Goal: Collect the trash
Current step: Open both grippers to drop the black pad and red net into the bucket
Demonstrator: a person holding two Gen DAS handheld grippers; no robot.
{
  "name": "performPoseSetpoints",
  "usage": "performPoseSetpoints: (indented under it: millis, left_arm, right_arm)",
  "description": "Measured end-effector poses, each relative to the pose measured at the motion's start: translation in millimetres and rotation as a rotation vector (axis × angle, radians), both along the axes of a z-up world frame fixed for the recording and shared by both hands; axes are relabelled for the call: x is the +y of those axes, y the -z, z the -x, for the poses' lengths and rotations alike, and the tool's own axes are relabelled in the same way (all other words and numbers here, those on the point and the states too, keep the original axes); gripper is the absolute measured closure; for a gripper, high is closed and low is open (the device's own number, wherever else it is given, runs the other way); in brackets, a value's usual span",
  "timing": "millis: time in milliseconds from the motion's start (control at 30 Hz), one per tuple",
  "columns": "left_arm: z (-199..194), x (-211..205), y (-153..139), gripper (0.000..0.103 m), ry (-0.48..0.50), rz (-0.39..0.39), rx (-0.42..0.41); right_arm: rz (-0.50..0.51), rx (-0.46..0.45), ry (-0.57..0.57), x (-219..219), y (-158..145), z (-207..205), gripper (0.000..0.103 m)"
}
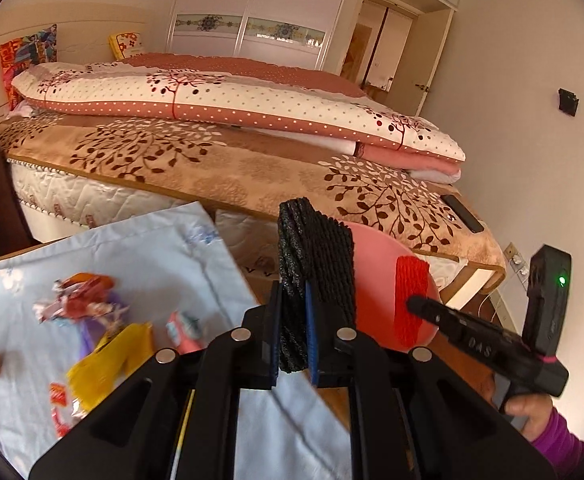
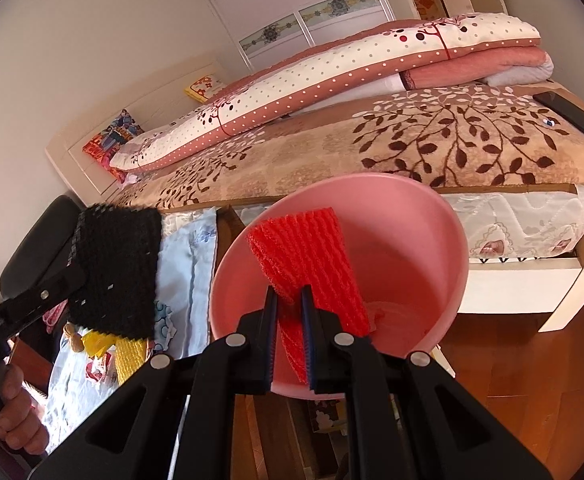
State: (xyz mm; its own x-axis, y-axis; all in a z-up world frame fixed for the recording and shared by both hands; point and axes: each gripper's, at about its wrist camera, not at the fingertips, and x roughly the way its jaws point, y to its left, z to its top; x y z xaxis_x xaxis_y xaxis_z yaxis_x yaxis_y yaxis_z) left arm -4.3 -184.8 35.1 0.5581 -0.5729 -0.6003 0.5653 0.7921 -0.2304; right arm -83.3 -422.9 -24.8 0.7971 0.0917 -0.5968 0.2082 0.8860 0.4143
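Left gripper (image 1: 295,332) clamped; right gripper (image 2: 290,336) clamped, both raised.

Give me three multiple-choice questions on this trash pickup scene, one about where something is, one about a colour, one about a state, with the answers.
1. Where is the red foam net?
A. on the bed
B. over the pink bin, in the right gripper
C. on the floor

2. What colour is the foam net in the left gripper?
A. black
B. yellow
C. white

3. How do the right gripper's jaws stand?
A. wide open and empty
B. out of view
C. closed on the red net

Answers: 1 B, the red net sits in front of the bin's opening, pinched in the jaws. 2 A, the black foam net stands up from that gripper. 3 C, both jaws press the net's lower end.
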Motion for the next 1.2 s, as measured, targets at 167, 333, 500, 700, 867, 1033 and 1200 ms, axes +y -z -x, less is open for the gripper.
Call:
performPoseSetpoints:
  millis: [167, 333, 500, 700, 867, 1033, 1200]
  left_arm:
    - [-5, -29, 6, 0.093, 0.012, -0.042, -0.021]
    - [-9, -52, 19, 0.093, 0.026, -0.077, -0.019]
    - [-13, -69, 27, 0.093, 0.039, -0.102, -0.021]
    - [-15, -83, 34, 0.093, 0.064, -0.093, -0.015]
    - [-11, -94, 38, 0.092, 0.095, -0.111, -0.026]
    - [-10, -96, 40, 0.058, 0.110, -0.101, -0.008]
    - [-8, -93, 37, 0.052, 0.112, -0.089, -0.005]
  right_arm:
    - [0.004, 0.005, 0.004, -3, 1, -3, 0.092]
    - [-0.001, 0.012, 0.013, -8, 5, -8, 0.092]
    - [-0.005, 0.017, 0.027, -13, 9, -11, 0.092]
    - [-0.010, 0.030, 0.047, -22, 16, -11, 0.092]
    - [-0.002, 0.045, 0.053, -24, 21, -13, 0.092]
    - [0.009, 0.050, 0.062, -25, 23, -14, 0.092]
    - [0.028, 0.049, 0.079, -24, 22, -12, 0.089]
